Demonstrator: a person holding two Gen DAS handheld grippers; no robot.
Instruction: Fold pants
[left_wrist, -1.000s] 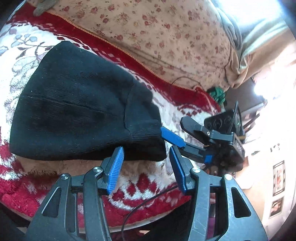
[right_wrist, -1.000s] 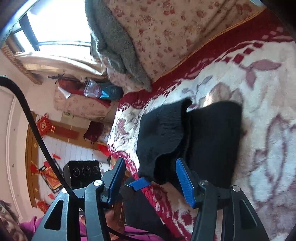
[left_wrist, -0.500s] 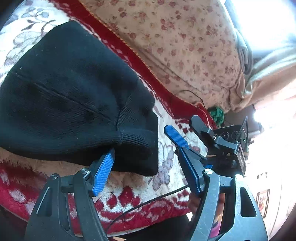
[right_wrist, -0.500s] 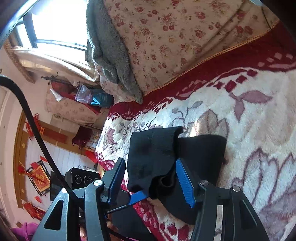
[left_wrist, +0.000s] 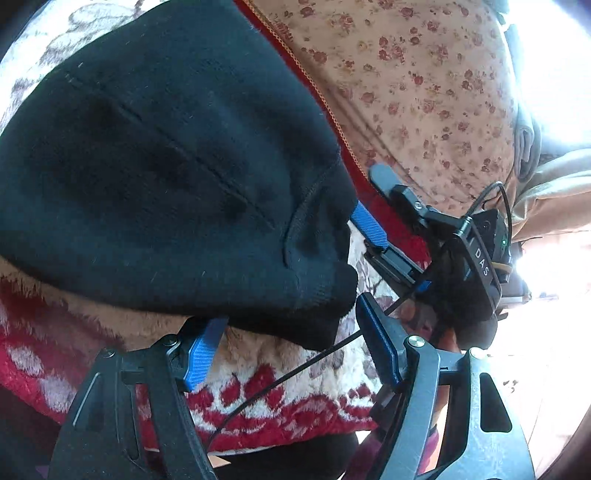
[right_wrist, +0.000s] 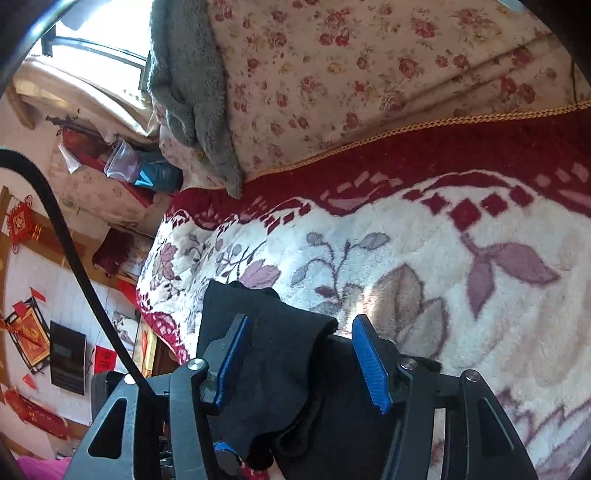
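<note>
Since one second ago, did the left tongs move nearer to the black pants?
Yes. The left tongs came closer: the black pants now fill more of the view against the red blanket border.

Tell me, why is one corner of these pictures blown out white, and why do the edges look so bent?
Left wrist view: daylight at the upper right washes to pure white glare, and the black pants show little detail. Right wrist view: the window at upper left is overexposed. Both: the fisheye lens curves the patterned blanket and darkens the corners.
</note>
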